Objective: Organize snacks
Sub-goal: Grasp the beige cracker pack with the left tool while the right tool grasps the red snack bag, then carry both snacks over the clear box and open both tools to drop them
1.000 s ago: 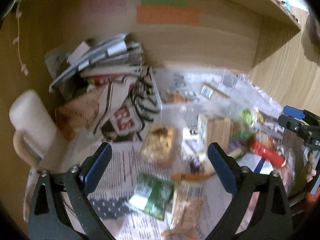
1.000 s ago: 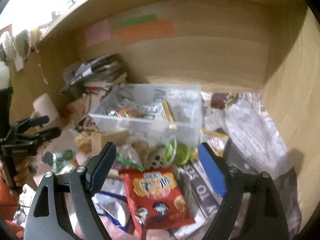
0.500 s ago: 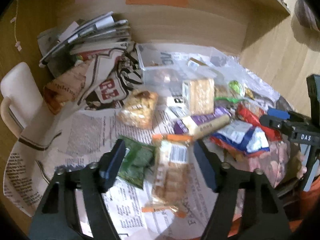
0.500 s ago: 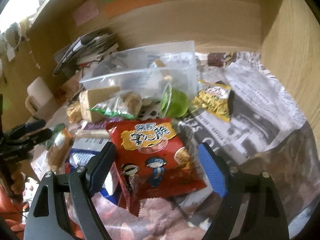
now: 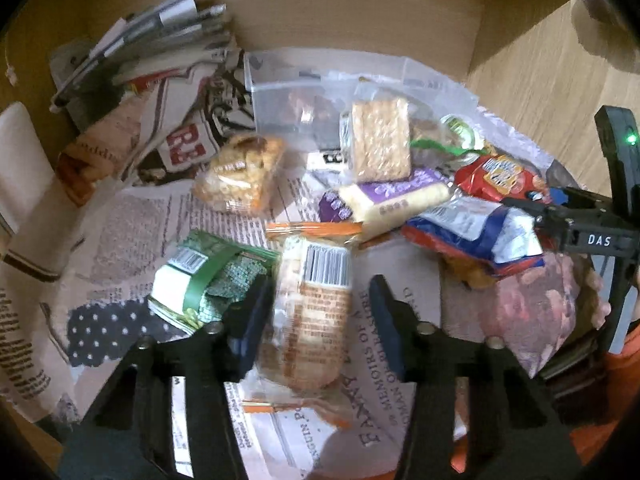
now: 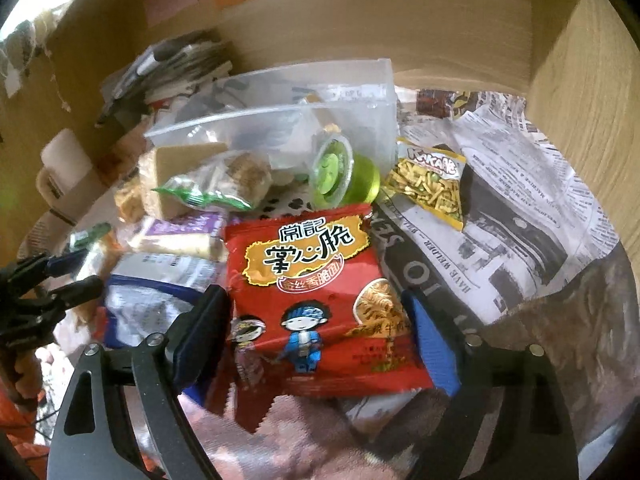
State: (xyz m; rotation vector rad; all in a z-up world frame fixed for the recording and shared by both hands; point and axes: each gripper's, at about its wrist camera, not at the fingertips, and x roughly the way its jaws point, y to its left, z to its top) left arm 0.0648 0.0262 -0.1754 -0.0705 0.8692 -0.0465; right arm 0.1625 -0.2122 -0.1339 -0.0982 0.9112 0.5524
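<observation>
A pile of snack packs lies on newspaper in front of a clear plastic box point(image 5: 288, 96). My left gripper point(image 5: 320, 316) is open, its jaws on either side of a clear biscuit pack with orange ends point(image 5: 312, 304); I see no contact. A green packet point(image 5: 200, 280) lies just left of it. My right gripper point(image 6: 316, 324) is open, its jaws straddling a red noodle-snack bag point(image 6: 316, 300). That bag also shows in the left wrist view point(image 5: 496, 176). The clear box point(image 6: 280, 120) stands behind it.
Around lie a cracker block point(image 5: 380, 144), a purple wafer pack point(image 5: 392, 200), a blue and white bag point(image 5: 476, 236), a green jelly cup point(image 6: 340, 172) and a yellow snack packet point(image 6: 432, 184). Stacked papers point(image 5: 152, 48) and a white mug point(image 5: 24, 184) sit left. Wooden walls close the back and right.
Both grippers have moved down and forward onto the pile. The left jaws have narrowed around the biscuit pack. The right jaws now frame the red bag, which looms larger.
</observation>
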